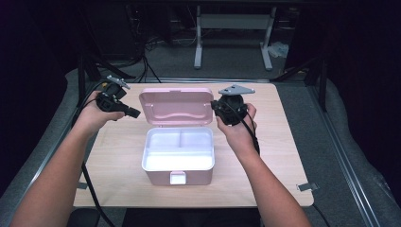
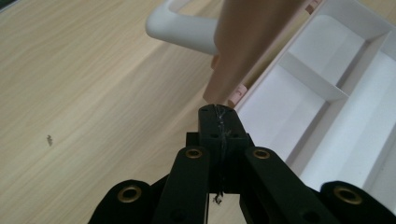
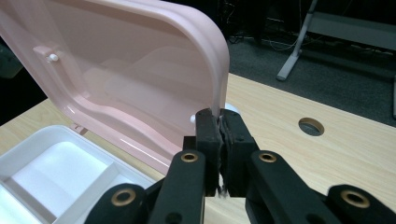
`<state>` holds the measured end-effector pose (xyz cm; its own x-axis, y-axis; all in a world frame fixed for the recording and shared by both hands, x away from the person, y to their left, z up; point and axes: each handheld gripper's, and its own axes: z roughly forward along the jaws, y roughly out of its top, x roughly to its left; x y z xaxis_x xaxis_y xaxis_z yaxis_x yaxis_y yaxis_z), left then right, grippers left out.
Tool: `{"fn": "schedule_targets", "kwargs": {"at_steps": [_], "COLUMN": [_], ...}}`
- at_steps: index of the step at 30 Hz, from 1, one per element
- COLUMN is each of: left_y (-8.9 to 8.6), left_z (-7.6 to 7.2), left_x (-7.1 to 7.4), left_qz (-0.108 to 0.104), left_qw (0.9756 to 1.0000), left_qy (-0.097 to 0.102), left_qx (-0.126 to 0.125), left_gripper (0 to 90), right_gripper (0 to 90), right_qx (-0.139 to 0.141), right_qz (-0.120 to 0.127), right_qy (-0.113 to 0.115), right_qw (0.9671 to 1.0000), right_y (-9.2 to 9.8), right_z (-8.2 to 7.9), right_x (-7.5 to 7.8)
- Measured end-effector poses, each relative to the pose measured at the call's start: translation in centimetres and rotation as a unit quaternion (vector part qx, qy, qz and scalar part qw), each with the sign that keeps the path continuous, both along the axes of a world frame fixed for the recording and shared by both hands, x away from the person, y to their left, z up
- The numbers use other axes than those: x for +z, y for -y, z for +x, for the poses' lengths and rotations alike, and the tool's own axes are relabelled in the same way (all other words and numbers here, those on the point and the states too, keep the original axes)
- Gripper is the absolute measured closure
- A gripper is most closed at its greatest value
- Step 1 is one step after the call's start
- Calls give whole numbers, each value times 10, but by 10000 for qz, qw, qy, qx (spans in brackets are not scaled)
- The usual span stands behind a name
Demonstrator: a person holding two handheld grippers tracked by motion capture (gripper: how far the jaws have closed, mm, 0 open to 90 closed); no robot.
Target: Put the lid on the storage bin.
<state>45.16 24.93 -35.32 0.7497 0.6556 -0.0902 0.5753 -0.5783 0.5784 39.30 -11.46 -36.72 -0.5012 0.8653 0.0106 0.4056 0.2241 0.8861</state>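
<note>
My right tool (image 3: pixel 219 122) clamps the pink box's (image 1: pixel 177 177) raised lid (image 1: pixel 176 106) edge; my left tool (image 1: pixel 134 112), jaws together, holds nothing near the table's (image 1: pixel 283 156) left edge.

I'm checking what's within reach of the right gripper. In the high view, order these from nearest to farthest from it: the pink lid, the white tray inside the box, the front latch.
1. pink lid, just left of the right gripper
2. white tray, below-left
3. front latch, at the box's near face
</note>
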Motion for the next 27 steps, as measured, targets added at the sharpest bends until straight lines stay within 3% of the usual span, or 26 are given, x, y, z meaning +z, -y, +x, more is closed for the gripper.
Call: {"fn": "schedule_targets", "kwargs": {"at_steps": [13, 16, 27], "left_y": [17, 19, 18], "left_z": [16, 16, 8], "left_x": [28, 34, 48], "left_qz": [-15, 86, 63], "left_qw": [9996, 9994, 9989], "left_qy": [228, 301, 403], "left_qx": [-172, -180, -237], "left_gripper": [900, 900, 900], "right_gripper": [867, 863, 861], "right_qx": [70, 101, 165], "right_qz": [-32, -53, -3], "right_qy": [24, 3, -26], "right_qw": [10000, 9999, 9999], "right_y": [1, 2, 5], "right_z": [-3, -3, -7], "right_x": [0, 0, -1]}}
